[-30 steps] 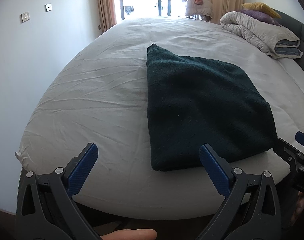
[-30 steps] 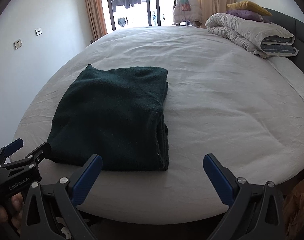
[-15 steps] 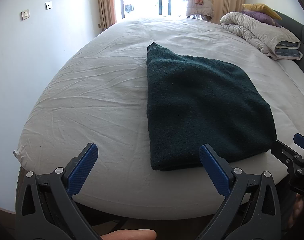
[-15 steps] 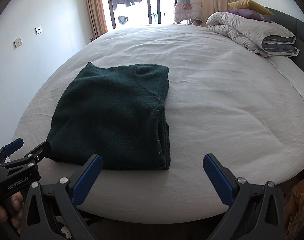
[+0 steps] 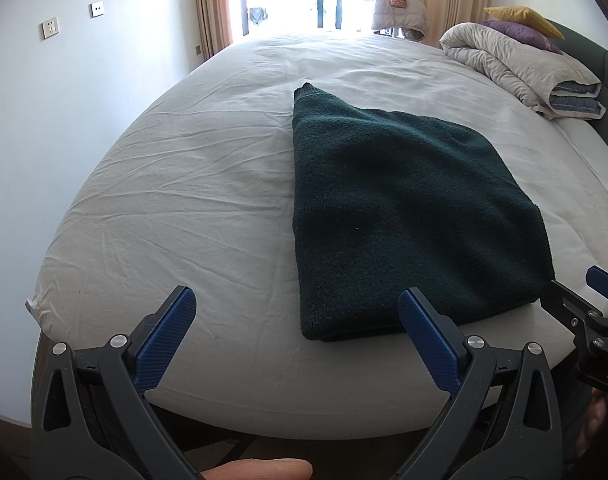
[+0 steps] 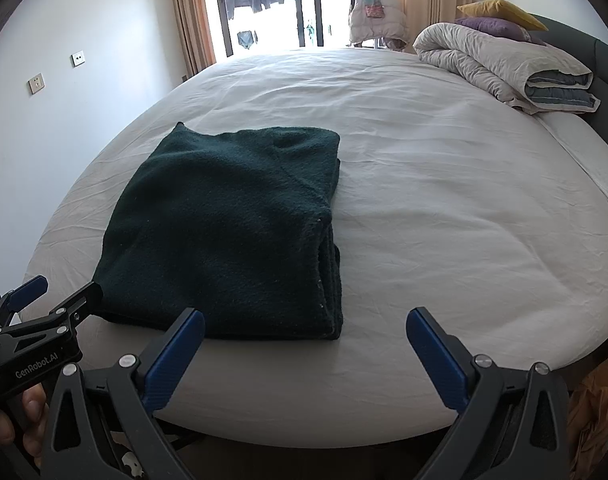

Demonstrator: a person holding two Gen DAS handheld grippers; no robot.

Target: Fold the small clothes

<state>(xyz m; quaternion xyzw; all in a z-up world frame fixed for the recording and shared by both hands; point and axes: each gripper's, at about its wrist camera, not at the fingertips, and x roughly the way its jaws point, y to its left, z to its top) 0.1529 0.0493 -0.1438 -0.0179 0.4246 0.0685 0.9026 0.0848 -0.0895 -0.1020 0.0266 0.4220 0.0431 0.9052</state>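
A dark green sweater lies folded flat near the front edge of the bed, which has a white sheet. The left hand-held gripper hangs just in front of the bed with its blue fingers wide apart, holding nothing. The right hand-held gripper is beside it, also wide apart and empty. A rolled blanket sits far right.

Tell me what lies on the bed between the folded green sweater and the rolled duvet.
Nothing lies there. In the right wrist view, only bare white sheet stretches from the green sweater to the rolled duvet.
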